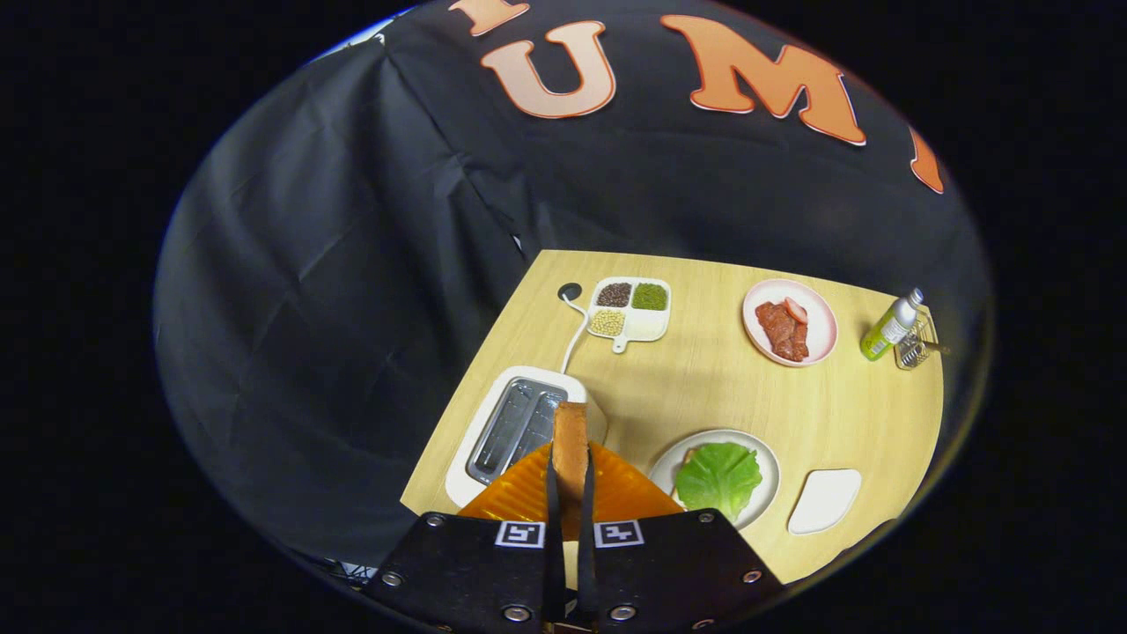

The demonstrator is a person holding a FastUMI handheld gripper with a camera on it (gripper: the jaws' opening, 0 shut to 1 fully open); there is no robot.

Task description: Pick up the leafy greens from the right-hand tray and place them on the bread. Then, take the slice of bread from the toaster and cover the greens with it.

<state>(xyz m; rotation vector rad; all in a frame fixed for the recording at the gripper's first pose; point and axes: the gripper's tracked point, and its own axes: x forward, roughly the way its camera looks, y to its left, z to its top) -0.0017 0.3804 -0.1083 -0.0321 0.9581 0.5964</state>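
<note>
My gripper point(570, 497) is shut on a slice of bread point(570, 440), held edge-on and upright between both fingers, high above the table. Below and slightly left of the slice stands the white toaster point(493, 440), both slots showing bare metal. To the right of the fingers a round plate point(764, 458) carries the leafy greens point(718, 480); a sliver of bread point(688, 456) peeks out from under their left edge. Further right lies a small white tray point(825, 500) with nothing on it.
At the back of the wooden table point(704, 387) sit a divided dish of beans and grains point(629, 308), a pink plate of meat point(788, 323), a green bottle point(889, 328) and a wire holder point(916, 348). The toaster's cord point(574, 330) runs to a hole in the tabletop.
</note>
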